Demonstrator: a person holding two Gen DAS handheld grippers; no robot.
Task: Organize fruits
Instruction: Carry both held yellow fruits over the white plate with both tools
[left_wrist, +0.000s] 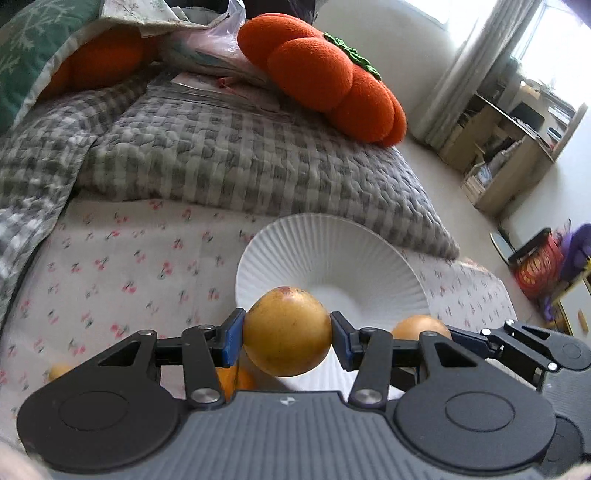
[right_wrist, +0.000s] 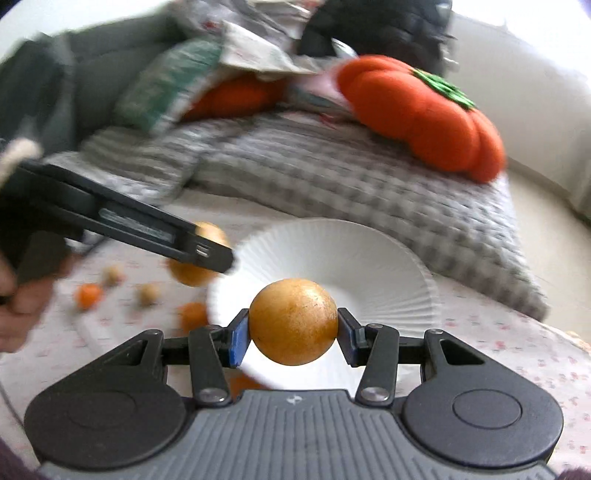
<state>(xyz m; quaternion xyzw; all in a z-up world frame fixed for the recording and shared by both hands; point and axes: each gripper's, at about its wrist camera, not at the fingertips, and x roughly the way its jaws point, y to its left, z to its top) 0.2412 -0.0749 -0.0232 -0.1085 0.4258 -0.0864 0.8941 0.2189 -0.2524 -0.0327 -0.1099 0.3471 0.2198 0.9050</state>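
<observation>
Left wrist view: left gripper (left_wrist: 287, 334) fingers clamped on yellow fruit (left_wrist: 287, 332), right gripper (right_wrist: 293, 330) likewise on orange fruit (right_wrist: 293, 321), both held above white plate (left_wrist: 369, 258); best lowered gently, released low inside.

the ribbed plate (left_wrist: 332, 251) lay at centre frame on the bedsheet (left_wrist: 129, 266), below the checked quilt (left_wrist: 221, 158). a pumpkin cushion (left_wrist: 325, 77) sat on the quilt, upper centre. small fruits (right_wrist: 88, 295) lay left of the plate.

Small fruits (right_wrist: 110, 288) motion-blurred, orange fruit (left_wrist: 234, 380) half hidden behind jaws
</observation>
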